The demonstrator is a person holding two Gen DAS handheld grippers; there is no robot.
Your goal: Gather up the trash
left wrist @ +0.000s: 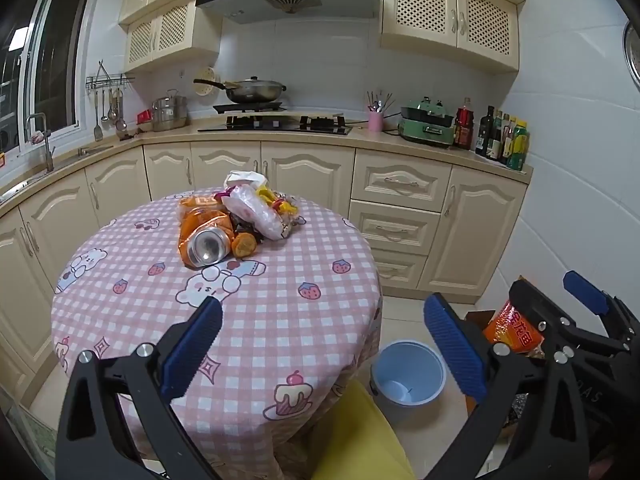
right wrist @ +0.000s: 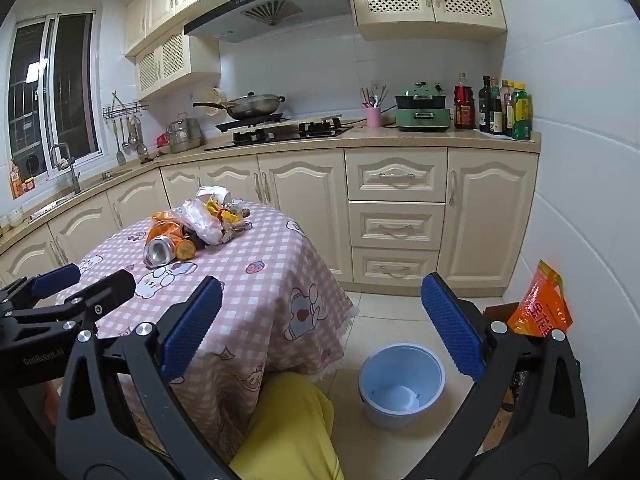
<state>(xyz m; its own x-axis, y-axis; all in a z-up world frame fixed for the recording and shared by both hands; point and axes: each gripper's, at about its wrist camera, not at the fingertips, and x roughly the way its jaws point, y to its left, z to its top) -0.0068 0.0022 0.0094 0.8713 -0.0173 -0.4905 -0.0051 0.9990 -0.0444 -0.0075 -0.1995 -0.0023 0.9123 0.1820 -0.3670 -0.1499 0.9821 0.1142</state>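
Observation:
A pile of trash sits on the round table with the pink checked cloth [left wrist: 280,312]: a crushed orange can [left wrist: 204,242] [right wrist: 160,250], a clear plastic bag [left wrist: 256,210] [right wrist: 202,220], orange peel [left wrist: 245,244], wrappers and a white tissue [left wrist: 244,179]. A pale blue bin [left wrist: 408,376] [right wrist: 402,382] stands empty on the floor right of the table. My left gripper [left wrist: 320,344] is open and empty, over the table's near edge. My right gripper [right wrist: 320,328] is open and empty, above the floor between table and bin. Each gripper shows at the other view's edge.
An orange printed bag [right wrist: 542,304] stands in a cardboard box [right wrist: 498,312] by the right wall. Cream cabinets, a counter with a hob, wok [left wrist: 254,90], green cooker and bottles [right wrist: 504,106] run behind the table. Yellow clothing [right wrist: 288,432] fills the bottom middle.

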